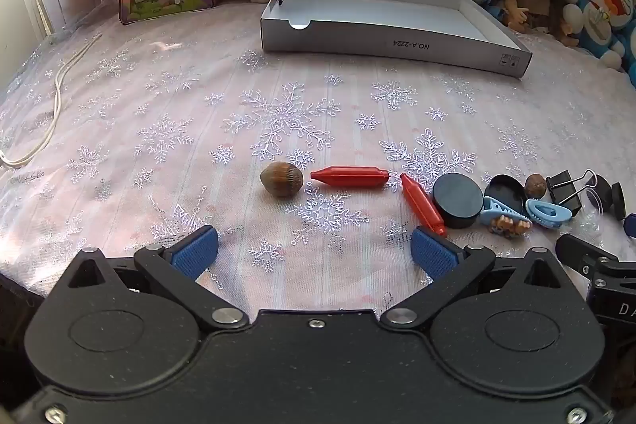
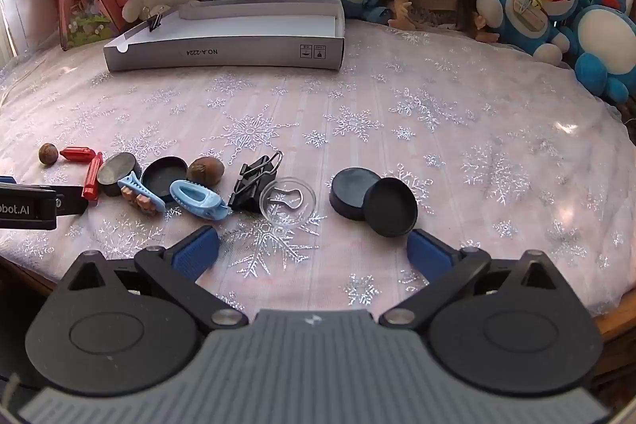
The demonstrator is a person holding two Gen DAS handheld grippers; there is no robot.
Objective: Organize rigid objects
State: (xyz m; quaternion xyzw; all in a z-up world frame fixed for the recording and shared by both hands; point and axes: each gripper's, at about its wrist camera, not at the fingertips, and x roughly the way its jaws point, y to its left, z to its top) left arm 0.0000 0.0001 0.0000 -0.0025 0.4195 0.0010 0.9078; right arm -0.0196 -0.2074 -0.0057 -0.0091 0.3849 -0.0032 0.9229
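Left wrist view: the left gripper [image 1: 314, 249] hangs wide open and empty above the snowflake-patterned worktop [image 1: 159, 130]. Just ahead lie a brown nut [image 1: 282, 179] and two red plastic capsules [image 1: 349, 177], then a black round lid [image 1: 456, 200], blue hair clips [image 1: 505, 215] and a black binder clip [image 1: 564, 187]. The grey cardboard tray [image 1: 397, 44] waits well beyond, near the plush toys. The nut looks hard, light and prone to roll, so pinching across its middle seems safest.

Right wrist view: the right gripper [image 2: 312, 249] is likewise fully spread with nothing held. Two black lids [image 2: 373, 199] overlap just ahead of it, beside a clear round dish [image 2: 288, 201]. The lids look stiff and light, best taken across the rim; the dish seems slippery and possibly brittle.
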